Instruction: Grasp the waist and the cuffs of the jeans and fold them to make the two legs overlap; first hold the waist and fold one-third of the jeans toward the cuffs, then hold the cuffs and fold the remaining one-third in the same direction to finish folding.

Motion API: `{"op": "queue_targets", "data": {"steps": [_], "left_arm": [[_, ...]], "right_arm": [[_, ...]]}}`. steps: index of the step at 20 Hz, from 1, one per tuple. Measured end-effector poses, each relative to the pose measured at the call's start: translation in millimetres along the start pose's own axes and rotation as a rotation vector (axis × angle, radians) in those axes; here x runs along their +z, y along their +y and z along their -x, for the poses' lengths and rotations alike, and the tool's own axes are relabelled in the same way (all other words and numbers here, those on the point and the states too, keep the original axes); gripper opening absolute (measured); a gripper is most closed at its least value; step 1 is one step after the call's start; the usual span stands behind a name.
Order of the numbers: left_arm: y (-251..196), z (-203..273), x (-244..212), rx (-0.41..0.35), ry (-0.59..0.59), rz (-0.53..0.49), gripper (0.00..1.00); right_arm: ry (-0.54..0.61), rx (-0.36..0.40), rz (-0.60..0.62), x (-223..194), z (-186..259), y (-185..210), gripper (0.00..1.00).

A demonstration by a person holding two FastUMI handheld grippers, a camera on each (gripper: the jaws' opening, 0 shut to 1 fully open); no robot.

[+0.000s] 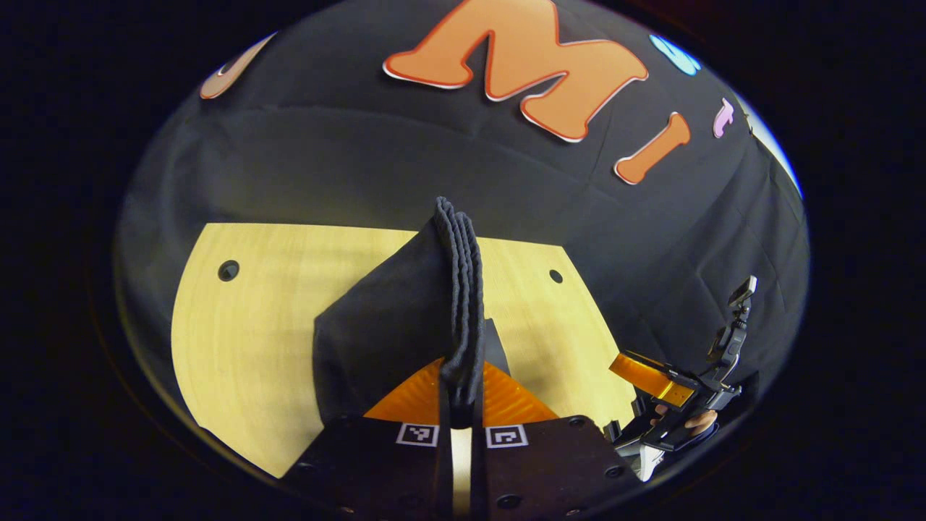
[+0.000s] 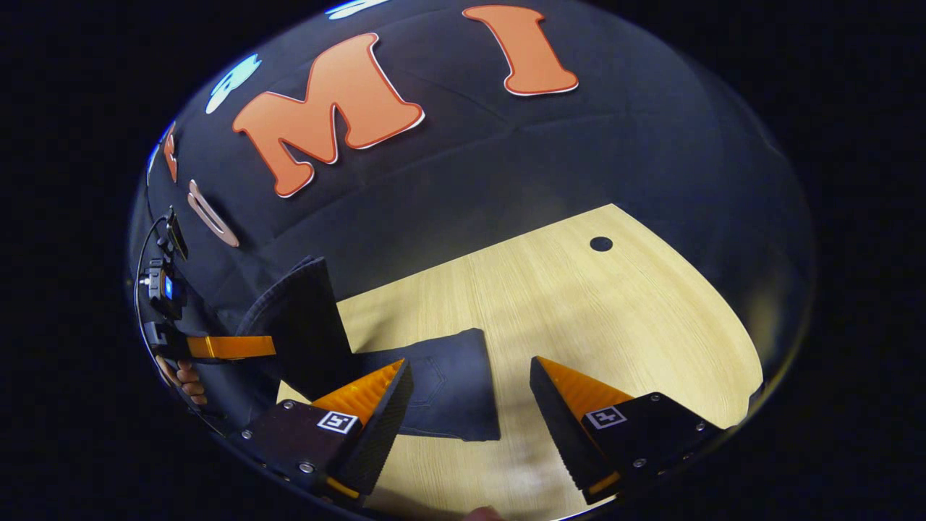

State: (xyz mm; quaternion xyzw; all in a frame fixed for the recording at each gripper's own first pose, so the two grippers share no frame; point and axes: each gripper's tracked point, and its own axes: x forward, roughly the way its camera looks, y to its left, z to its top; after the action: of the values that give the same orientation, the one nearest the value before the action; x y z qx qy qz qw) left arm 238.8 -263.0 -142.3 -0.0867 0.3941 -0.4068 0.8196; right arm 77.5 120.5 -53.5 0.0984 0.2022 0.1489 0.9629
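The jeans [image 1: 405, 318] were pinched tight in the left claw [image 1: 461, 405] and lifted above the table [image 1: 253, 347]. The right claw [image 2: 470, 405] was held wide open at 3 o'clock. A fold seemed underway; laying down was judged next.

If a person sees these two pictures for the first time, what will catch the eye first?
First, the dark jeans: in the left gripper view a thick stack of folded layers stands between the fingers of the left claw, lifted above the pale wooden table. In the right gripper view, the right claw hangs wide open over the table, above the part of the jeans that lies flat.
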Motion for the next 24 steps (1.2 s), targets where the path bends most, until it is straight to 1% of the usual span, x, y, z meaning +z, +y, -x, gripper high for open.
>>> {"op": "queue_targets", "data": {"steps": [2, 5, 10, 13, 17, 18, 19, 20, 21, 22, 23, 24], "left_arm": [[-10.3, -14.0, -7.1, -0.014, 0.032, -0.005, 0.11], [-18.5, -36.6, -20.0, -0.027, 0.080, 0.000, 0.10], [-33.5, -78.4, -55.5, -0.040, 0.182, 0.024, 0.10], [-33.0, -95.6, -77.5, -0.016, 0.235, 0.002, 0.10], [-32.4, -109.2, -98.9, 0.054, 0.278, -0.083, 0.11], [-37.2, -111.1, -104.8, 0.043, 0.289, -0.087, 0.13], [-40.3, -115.1, -107.7, 0.051, 0.297, -0.097, 0.19], [-44.8, -117.4, -110.0, 0.051, 0.299, -0.108, 0.28], [-50.4, -118.6, -111.9, 0.049, 0.297, -0.112, 0.30], [-57.1, -119.2, -114.1, 0.033, 0.295, -0.103, 0.39], [-67.4, -117.9, -113.9, 0.001, 0.287, -0.083, 0.51], [-74.1, -116.1, -109.6, -0.012, 0.266, -0.075, 0.54]], "right_arm": [[0.004, -0.007, -0.017, -0.7, 0.4, -9.4, 0.98], [0.016, -0.015, -0.031, -4.8, -0.8, -20.7, 0.98], [0.042, -0.022, -0.029, -11.5, -4.4, -37.3, 0.98], [0.051, -0.024, -0.027, -12.6, -5.2, -48.7, 0.98], [0.063, -0.017, -0.033, -11.3, -10.8, -57.2, 0.98], [0.064, -0.013, -0.032, -10.5, -10.8, -58.3, 0.98], [0.066, -0.008, -0.029, -10.4, -12.1, -58.6, 0.98], [0.066, -0.003, -0.028, -9.5, -13.1, -58.4, 0.98], [0.068, 0.003, -0.026, -8.9, -13.2, -57.9, 0.98], [0.067, 0.005, -0.025, -8.3, -13.9, -58.1, 0.98], [0.061, 0.011, -0.022, -8.1, -14.0, -57.9, 0.98], [0.055, 0.009, -0.015, -5.7, -13.3, -56.6, 0.98]]}}
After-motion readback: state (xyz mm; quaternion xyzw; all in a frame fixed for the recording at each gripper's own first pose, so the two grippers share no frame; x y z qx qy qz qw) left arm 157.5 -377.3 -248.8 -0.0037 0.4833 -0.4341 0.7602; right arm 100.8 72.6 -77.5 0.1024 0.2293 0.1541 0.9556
